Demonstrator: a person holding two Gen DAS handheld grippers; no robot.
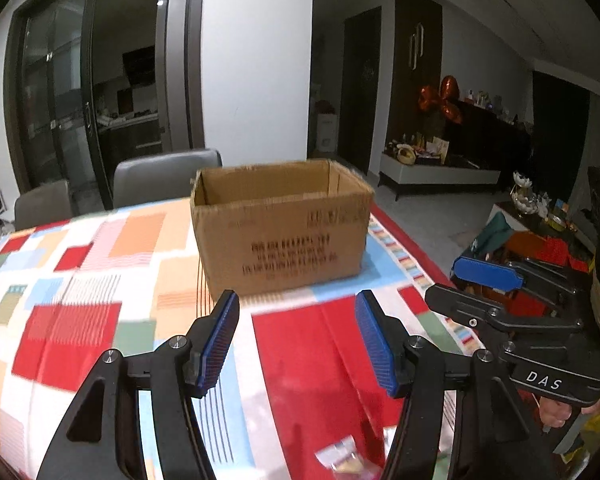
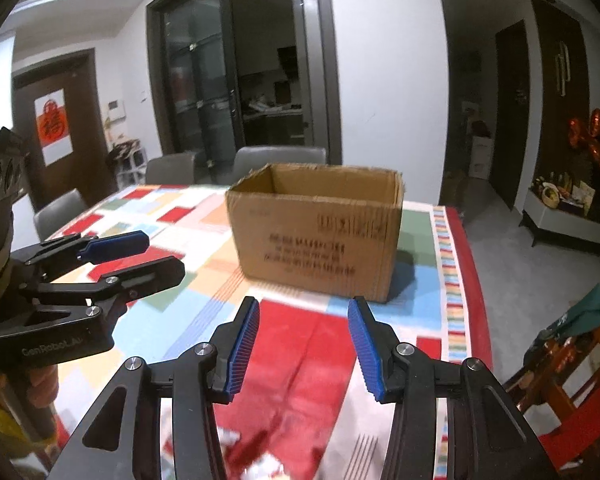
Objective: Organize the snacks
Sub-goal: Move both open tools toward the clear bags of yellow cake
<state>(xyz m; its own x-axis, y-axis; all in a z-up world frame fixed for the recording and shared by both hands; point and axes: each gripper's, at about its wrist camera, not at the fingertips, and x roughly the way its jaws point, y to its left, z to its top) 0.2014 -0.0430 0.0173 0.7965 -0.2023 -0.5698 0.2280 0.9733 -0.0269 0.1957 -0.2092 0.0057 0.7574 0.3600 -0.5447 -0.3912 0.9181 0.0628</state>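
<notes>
While both grippers hang above the near part of the table (image 1: pixel 60 280), a brown cardboard box (image 1: pixel 284 232) stands open-topped farther along the patchwork tablecloth (image 2: pixel 300 344), straight ahead of them and well apart from their tips. The left gripper (image 1: pixel 296 320) has its blue pads (image 1: pixel 218 340) spread with only red and white cloth showing between them; nothing is pinched. The right gripper (image 2: pixel 304 326) also stands parted and empty, its blue pads (image 2: pixel 244 344) framing a red patch of the cloth. In the left wrist view the right gripper appears at the right edge, held side-on by a hand (image 1: pixel 556 412) of which only a little shows under the black body. In the right wrist view the left gripper sits at the left edge in the same way. At the very bottom of both views, close under the grippers, lie blurred snack packets (image 1: pixel 348 456), pale with bits of colour; what they are cannot be read. The inside of the box shows only bare cardboard walls from here. Grey chairs (image 2: pixel 280 160) stand behind the far edge of the table, before a dark glass door (image 2: pixel 196 76).
</notes>
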